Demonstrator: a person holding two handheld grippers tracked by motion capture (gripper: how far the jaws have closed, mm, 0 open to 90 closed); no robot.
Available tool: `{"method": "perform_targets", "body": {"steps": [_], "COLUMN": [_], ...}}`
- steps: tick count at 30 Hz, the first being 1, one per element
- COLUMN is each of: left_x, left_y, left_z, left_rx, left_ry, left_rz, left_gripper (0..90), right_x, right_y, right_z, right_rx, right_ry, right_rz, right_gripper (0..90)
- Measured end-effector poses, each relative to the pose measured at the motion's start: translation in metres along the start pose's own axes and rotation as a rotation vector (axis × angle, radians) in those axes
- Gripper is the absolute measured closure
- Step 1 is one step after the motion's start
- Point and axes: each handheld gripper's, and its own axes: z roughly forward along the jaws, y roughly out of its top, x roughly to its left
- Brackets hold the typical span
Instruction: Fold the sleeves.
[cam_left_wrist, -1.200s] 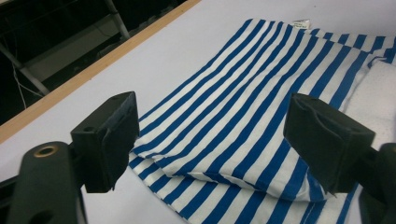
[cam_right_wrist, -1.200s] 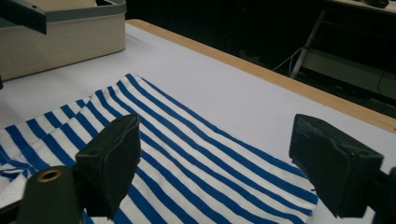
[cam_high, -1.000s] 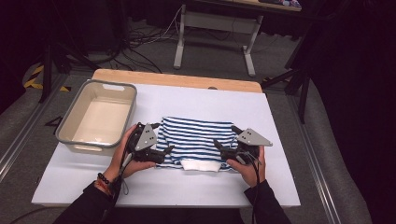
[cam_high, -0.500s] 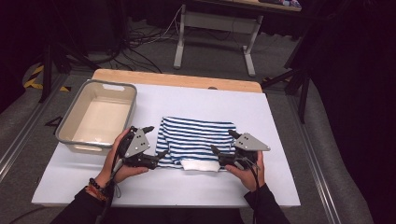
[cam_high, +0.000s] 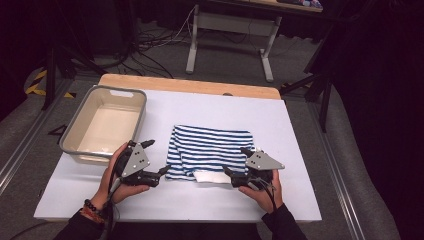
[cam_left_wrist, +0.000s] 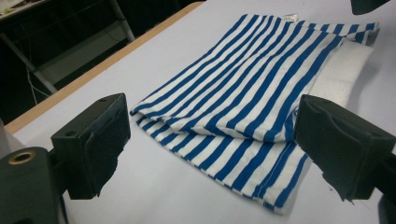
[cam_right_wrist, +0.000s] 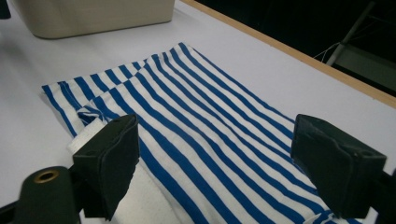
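Observation:
A folded blue-and-white striped cloth (cam_high: 210, 151) lies flat on the white table (cam_high: 295, 125), with a plain white edge (cam_high: 211, 177) at its near side. My left gripper (cam_high: 164, 171) is open just off the cloth's near left corner. In the left gripper view the striped cloth (cam_left_wrist: 252, 88) lies ahead between the wide-apart jaws of the left gripper (cam_left_wrist: 212, 144), untouched. My right gripper (cam_high: 229, 172) is open at the cloth's near right edge. In the right gripper view the cloth (cam_right_wrist: 210, 121) stretches away between the spread jaws of the right gripper (cam_right_wrist: 215, 163).
A beige plastic tub (cam_high: 104, 125) stands at the table's left, its wall (cam_right_wrist: 93, 16) also far off in the right gripper view. A wooden strip (cam_high: 190, 86) runs along the table's far edge. Beyond it are a metal stand (cam_high: 230, 40) and floor cables.
Both grippers have drawn back toward the person, off the cloth, the left one also shifting left. The cloth lies folded and still.

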Motion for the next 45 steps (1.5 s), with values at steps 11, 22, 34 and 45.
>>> {"method": "perform_targets", "body": {"steps": [11,22,34,45], "left_x": [-0.004,-0.009,-0.013,-0.013], "left_y": [-0.025,-0.049,-0.054,-0.056], "left_z": [-0.011,-0.027,-0.026,-0.033], "left_rx": [0.043,0.079,0.097,0.092], "left_ry": [-0.014,-0.026,-0.034,-0.02], "left_rz": [-0.047,-0.102,-0.116,-0.118], "left_gripper": [12.1,10.9,10.9,10.8], "right_x": [0.012,0.027,0.032,0.036], "right_y": [-0.008,-0.019,-0.02,-0.016], "right_z": [0.005,0.004,0.008,0.016], "right_rx": [0.036,0.066,0.065,0.065], "right_ry": [0.046,0.102,0.105,0.146], "right_rz": [-0.005,-0.025,-0.051,-0.065], "right_gripper": [17.9,18.0,19.8,20.8]}}
